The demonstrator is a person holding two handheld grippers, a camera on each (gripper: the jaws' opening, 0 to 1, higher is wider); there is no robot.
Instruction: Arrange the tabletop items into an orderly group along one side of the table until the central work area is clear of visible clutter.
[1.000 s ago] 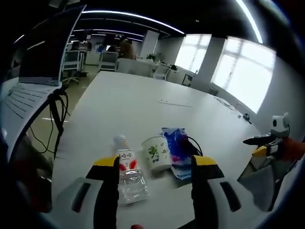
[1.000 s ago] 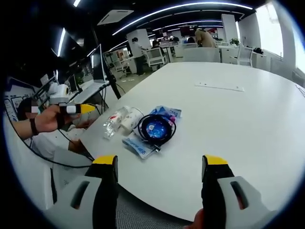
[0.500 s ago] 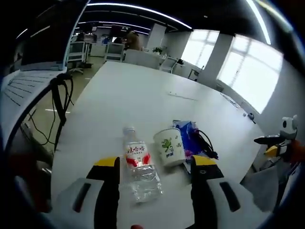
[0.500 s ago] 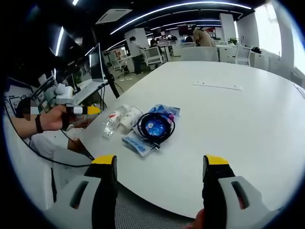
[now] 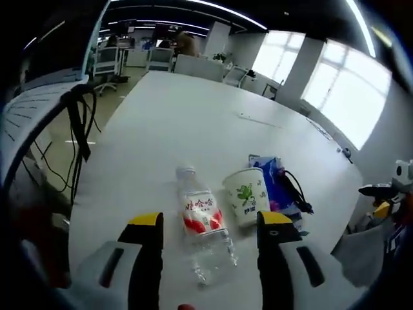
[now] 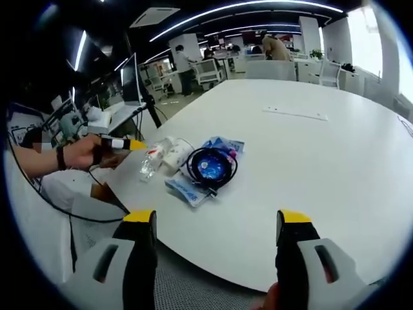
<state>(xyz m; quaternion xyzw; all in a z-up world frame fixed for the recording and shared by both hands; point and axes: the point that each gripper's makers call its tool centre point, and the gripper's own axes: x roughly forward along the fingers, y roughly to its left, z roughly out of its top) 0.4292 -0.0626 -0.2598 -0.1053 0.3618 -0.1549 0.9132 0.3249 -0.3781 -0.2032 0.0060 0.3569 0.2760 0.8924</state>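
A clear water bottle (image 5: 205, 227) with a red and white label lies on its side on the white table (image 5: 193, 129), between the open fingers of my left gripper (image 5: 210, 223). Beside it lies a tipped white paper cup (image 5: 248, 196) with a green print, then a blue packet (image 5: 279, 187) under a coiled black cable (image 5: 297, 194). In the right gripper view the same cluster sits near the table's left edge: bottle (image 6: 151, 163), cup (image 6: 174, 154), cable coil (image 6: 211, 166), blue packets (image 6: 187, 188). My right gripper (image 6: 216, 223) stands open, well short of them. The left gripper (image 6: 119, 144) shows there in a hand.
A thin white strip (image 6: 294, 114) lies further up the table. A laptop (image 5: 39, 97) on a stand with hanging black cables (image 5: 77, 142) stands left of the table. Office chairs and a person stand far behind. A seated person (image 6: 45, 168) is at the table's left edge.
My left gripper has moved in over the bottle, which now lies between its fingers and looks larger. The right gripper view has barely shifted. Nothing on the table has moved.
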